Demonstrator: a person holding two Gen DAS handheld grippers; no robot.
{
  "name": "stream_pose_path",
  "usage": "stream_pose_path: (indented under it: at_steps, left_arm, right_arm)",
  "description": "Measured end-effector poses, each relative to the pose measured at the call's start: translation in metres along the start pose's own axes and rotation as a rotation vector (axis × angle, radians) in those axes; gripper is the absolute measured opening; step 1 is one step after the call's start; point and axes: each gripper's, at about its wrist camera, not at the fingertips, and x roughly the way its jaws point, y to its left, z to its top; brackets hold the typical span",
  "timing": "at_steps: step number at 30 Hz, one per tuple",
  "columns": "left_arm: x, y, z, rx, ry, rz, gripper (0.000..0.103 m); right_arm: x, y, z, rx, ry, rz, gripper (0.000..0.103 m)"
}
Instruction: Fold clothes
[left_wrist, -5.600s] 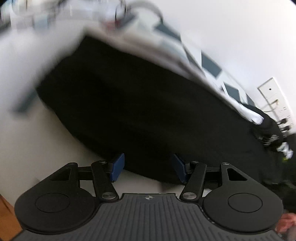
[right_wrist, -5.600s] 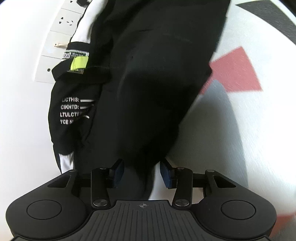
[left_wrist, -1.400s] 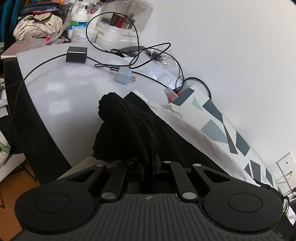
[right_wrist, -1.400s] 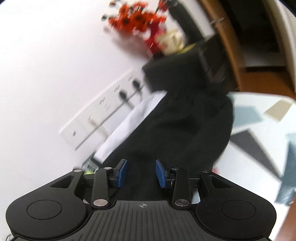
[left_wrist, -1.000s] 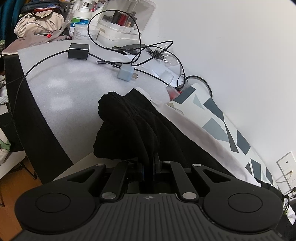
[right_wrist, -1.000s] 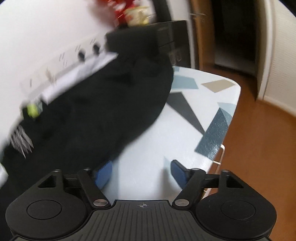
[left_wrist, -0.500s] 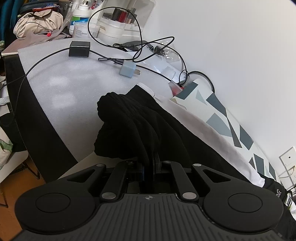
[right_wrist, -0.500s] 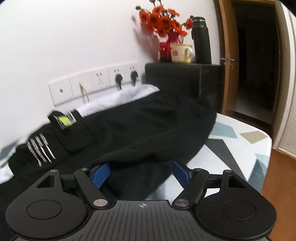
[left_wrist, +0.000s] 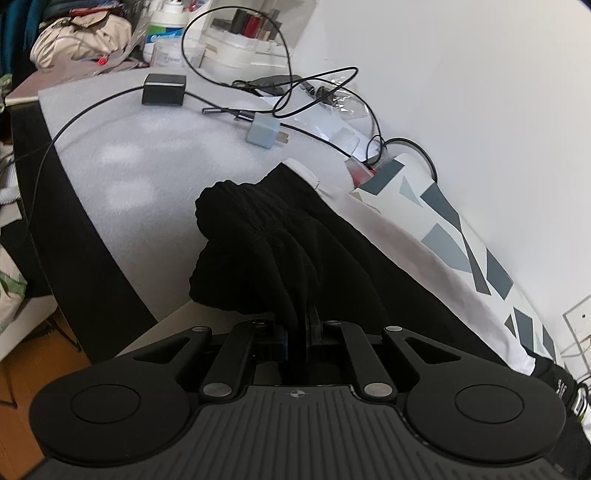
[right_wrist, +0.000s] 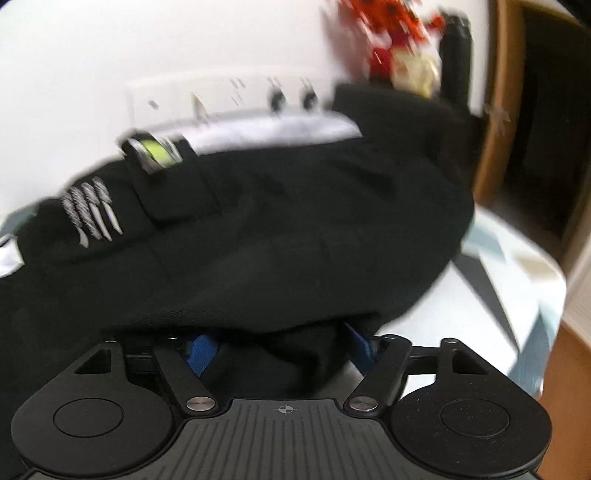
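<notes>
Between the left gripper's (left_wrist: 297, 332) pinched-together jaws sits a bunched end of the black fabric garment (left_wrist: 280, 243), probably anchoring it for a fold. Right gripper (right_wrist: 280, 345) jaws are closing around the garment's near hem, not yet pressing. Garment lies along the patterned white tabletop (left_wrist: 443, 229), beside the wall.

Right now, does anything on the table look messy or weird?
Yes. The black garment is bunched in a lump where the left gripper pinches it, not flat. Behind it, loose black cables tangle around a blue plug.
</notes>
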Motion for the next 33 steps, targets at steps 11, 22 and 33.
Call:
stream_pose_path:
  at_steps: [11, 22, 33]
  left_arm:
    - [0.007, 0.001, -0.007, -0.011, 0.005, 0.024, 0.008]
    - [0.010, 0.007, -0.012, -0.041, 0.013, 0.018, 0.008]
    - [0.006, 0.013, -0.018, -0.054, 0.004, -0.004, 0.008]
  right_arm:
    - [-0.038, -0.082, -0.015, 0.368, -0.027, 0.030, 0.021]
    - [-0.052, -0.117, -0.016, 0.504, -0.010, 0.055, 0.046]
    - [-0.065, -0.117, -0.009, 0.468, 0.145, -0.046, 0.074]
